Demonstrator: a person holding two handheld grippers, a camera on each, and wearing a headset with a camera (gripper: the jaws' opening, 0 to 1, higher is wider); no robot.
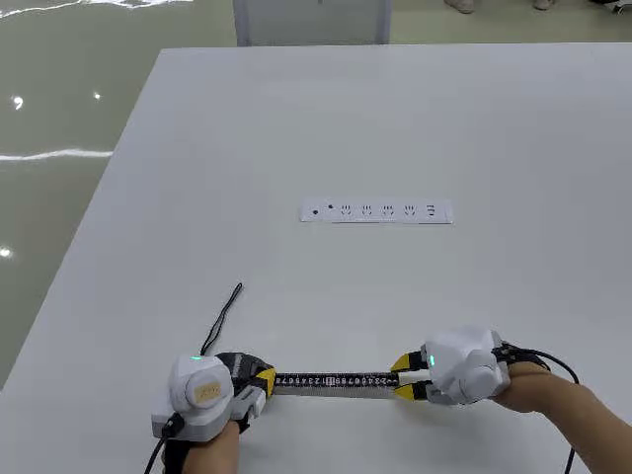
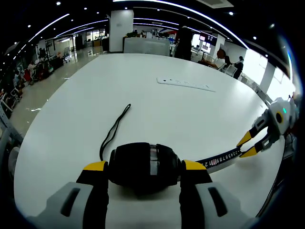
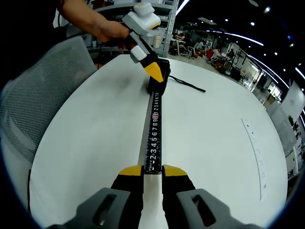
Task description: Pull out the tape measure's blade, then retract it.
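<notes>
One tape measure (image 2: 143,157) sits near the counter (image 1: 395,128) edge, clamped in the left claw (image 1: 259,381). Its blade (image 3: 155,129) is drawn out flat, tip pinched by the right claw (image 3: 152,170). One power strip (image 1: 376,211) lies farther back.

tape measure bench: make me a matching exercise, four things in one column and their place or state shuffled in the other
Things
1. tape measure case
2. blade
3. power strip
4. black cord

Place or state
a. lies flat in the middle of the table, apart from both grippers
b. clamped in the left gripper
c. trails loose on the table beside the case
d. pulled out, its end pinched by the right gripper

Pairs: 1-b, 2-d, 3-a, 4-c
</notes>
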